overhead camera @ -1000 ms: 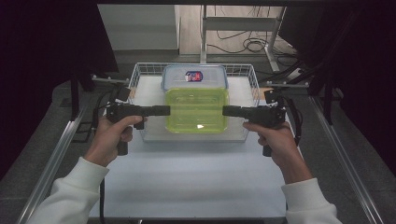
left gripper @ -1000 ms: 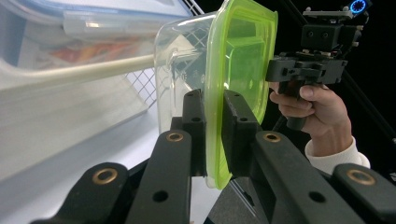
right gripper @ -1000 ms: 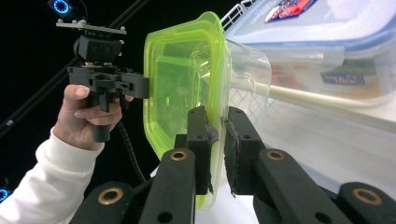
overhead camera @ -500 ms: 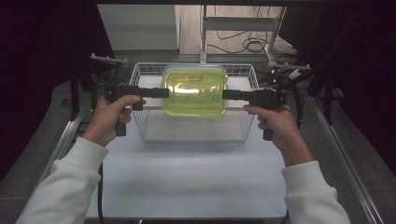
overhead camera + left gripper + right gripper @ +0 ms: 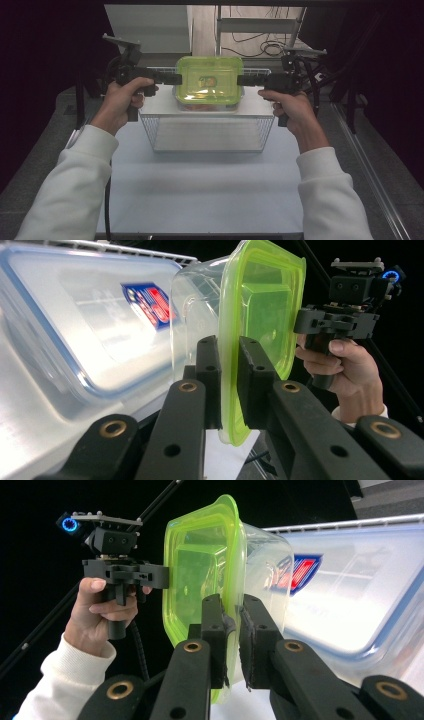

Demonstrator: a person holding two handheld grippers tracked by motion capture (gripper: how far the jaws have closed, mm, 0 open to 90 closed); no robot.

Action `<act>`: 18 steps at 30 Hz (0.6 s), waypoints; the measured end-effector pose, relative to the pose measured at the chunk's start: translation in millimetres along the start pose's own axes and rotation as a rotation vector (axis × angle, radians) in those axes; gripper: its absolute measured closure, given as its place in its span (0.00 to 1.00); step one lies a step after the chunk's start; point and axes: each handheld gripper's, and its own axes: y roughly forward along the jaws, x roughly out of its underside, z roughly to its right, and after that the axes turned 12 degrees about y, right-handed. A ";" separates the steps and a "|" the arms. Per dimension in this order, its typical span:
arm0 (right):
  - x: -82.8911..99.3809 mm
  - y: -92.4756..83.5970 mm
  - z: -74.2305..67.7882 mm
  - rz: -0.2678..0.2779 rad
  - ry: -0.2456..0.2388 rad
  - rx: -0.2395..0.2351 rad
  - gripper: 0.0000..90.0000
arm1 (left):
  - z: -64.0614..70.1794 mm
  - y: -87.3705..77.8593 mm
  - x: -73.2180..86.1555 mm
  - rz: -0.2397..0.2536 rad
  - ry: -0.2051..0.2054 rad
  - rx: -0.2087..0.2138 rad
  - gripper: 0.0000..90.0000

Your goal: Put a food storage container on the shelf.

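Right now my left gripper (image 5: pixel 229 385) has its two black jaws pinched on the lime-green lid rim of the clear container (image 5: pixel 200 305), one pad on each face of the rim. My right gripper (image 5: pixel 232 640) does the same on the opposite edge: its jaws are clamped on the green rim with only the thin plastic between the pads. From the high view I see the left gripper (image 5: pixel 172 79) and the right gripper (image 5: pixel 245 80) meeting the green-lidded container (image 5: pixel 210 82) from either side, jaws pointing inward toward each other.

I hold the container level between the two grippers, lid up, clear of the table and above the far part of the wire basket (image 5: pixel 207 132). Something reddish shows through its clear wall, though I cannot make out what it is.

Just beyond the container, in both gripper views, lies a larger clear box with a blue-rimmed lid (image 5: pixel 75 335) and a red-and-blue label on top; the held container sits close in front of it, and I cannot tell whether they touch.

Outward from the jaws, my left hand (image 5: pixel 122 97) and right hand (image 5: pixel 292 105) wrap the pistol grips, white sleeves running back to the near edge. The basket stands on the pale table (image 5: pixel 200 195), with its bare floor visible under and in front of the container.
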 end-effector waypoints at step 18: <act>-35.3 27.0 38.0 0.003 0.087 0.011 0.90 | -38.4 16.5 -15.9 0.019 -0.064 -0.022 0.90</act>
